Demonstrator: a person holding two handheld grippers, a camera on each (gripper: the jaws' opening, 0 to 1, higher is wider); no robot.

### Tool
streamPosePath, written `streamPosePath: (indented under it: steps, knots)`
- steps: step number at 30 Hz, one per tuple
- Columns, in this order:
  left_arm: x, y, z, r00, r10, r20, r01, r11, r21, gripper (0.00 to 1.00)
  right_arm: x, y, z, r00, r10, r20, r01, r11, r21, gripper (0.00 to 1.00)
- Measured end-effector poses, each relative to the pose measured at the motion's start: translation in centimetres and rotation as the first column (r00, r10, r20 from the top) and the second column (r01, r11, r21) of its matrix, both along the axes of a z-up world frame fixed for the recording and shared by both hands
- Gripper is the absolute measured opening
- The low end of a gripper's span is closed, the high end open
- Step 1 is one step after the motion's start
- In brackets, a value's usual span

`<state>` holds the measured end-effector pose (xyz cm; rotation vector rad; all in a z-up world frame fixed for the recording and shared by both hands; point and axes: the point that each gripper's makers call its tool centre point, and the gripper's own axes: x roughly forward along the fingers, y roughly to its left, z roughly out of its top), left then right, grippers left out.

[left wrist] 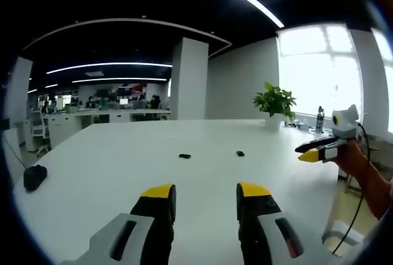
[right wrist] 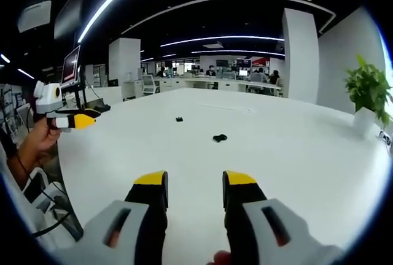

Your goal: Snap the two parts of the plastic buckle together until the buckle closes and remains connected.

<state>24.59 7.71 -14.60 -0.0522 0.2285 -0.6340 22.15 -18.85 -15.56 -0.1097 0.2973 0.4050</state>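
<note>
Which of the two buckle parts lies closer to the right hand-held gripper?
The buckle part lying nearer in the right gripper view, just ahead of the right hand-held gripper; the other part sits farther back on the white table.

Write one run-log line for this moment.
left gripper: open, empty | right gripper: open, empty | buckle parts: apart on table

On the table (left wrist: 123, 167), we find two buckle parts (left wrist: 185, 156) (left wrist: 240, 153) lying apart ahead of the left gripper (left wrist: 206, 200); potted plant (left wrist: 274, 104) behind, rightward.

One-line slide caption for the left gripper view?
Open left tool faces two separated buckle parts on white table; right tool alongside.
</note>
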Motion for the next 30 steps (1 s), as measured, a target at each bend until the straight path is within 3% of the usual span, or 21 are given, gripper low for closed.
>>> streamPosePath:
  steps: [10, 30]
  knots:
    - [1.0, 0.2, 0.6, 1.0, 0.003, -0.002, -0.003, 1.0, 0.001, 0.39, 0.9, 0.0, 0.5, 1.0, 0.001, -0.002, -0.001, 1.0, -0.005, 0.35]
    - [5.0, -0.2, 1.3, 1.0, -0.002, -0.012, 0.002, 1.0, 0.007, 0.39, 5.1, 0.1, 1.3, 1.0, 0.009, -0.012, -0.009, 1.0, -0.008, 0.35]
